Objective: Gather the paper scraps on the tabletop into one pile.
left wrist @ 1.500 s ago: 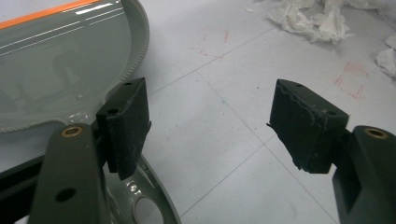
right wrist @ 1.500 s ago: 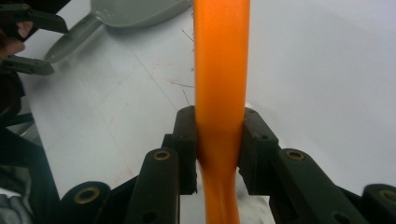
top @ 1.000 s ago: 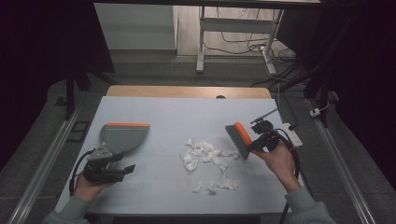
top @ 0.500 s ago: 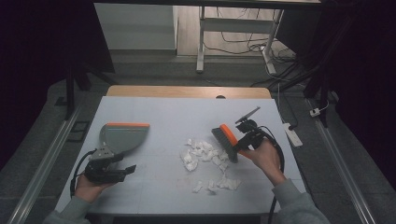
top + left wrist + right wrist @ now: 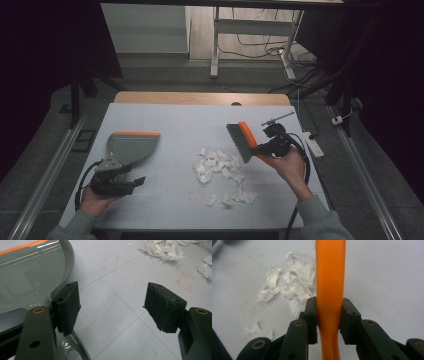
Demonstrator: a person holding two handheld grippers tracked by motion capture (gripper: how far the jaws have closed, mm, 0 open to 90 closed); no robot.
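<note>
Hand brush clamped; dustpan beside parted jaws.
The right gripper (image 5: 329,320) is closed on the hand brush (image 5: 243,141) by its orange handle (image 5: 330,277), held above crumpled paper scraps (image 5: 216,162). The left gripper (image 5: 112,307) is spread wide with nothing held, the grey dustpan (image 5: 131,146) just beside 1 jaw on the table (image 5: 190,120).

The left claw (image 5: 134,181) is lying low on the bench (image 5: 170,120) near its front left corner, jaws spread wide. The right claw (image 5: 256,148) is hovering above the bench's right side, jaws clamping an orange brush handle (image 5: 330,290).
</note>
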